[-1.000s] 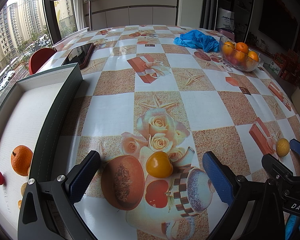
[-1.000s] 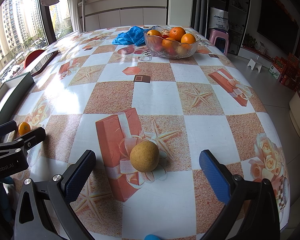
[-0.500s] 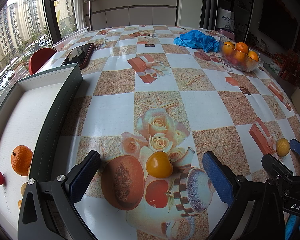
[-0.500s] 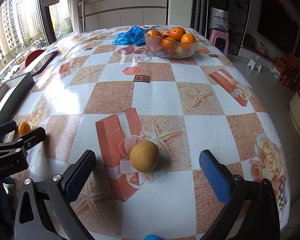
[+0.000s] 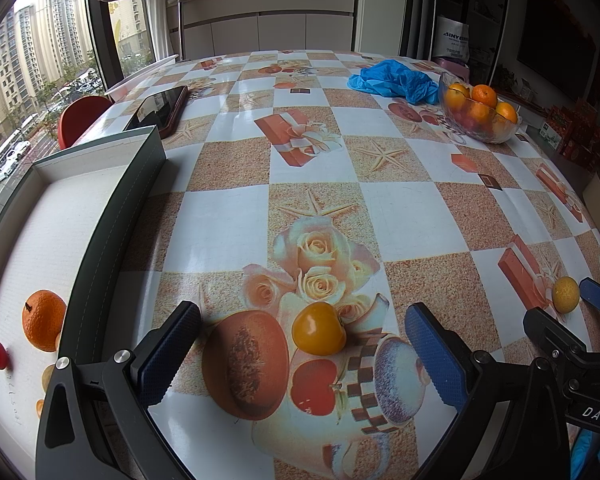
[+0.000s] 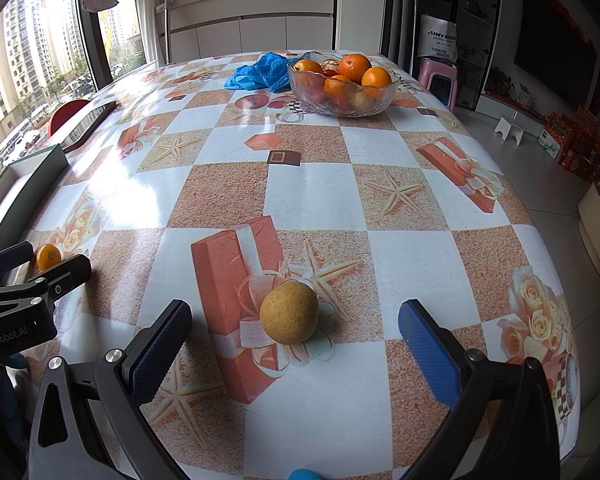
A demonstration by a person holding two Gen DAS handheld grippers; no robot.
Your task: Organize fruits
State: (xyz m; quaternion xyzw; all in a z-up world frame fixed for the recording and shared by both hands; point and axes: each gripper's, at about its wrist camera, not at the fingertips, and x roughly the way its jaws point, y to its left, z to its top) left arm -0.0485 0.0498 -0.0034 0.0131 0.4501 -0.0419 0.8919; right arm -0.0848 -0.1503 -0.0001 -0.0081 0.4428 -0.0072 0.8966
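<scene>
Two loose fruits: glossy yellow-orange tomato, matte tan-yellow citrus.

The left gripper has black angular arms, each ending in a dark blue finger pad with a fine cross-hatched grip; two silver screws sit on its left arm; seen from the right wrist, its black body carries grey "GenRobot.AI" lettering; the right gripper is built alike, with black arms, textured blue pads and silver screws; white "DAS" lettering marks its body in the left wrist view.
</scene>
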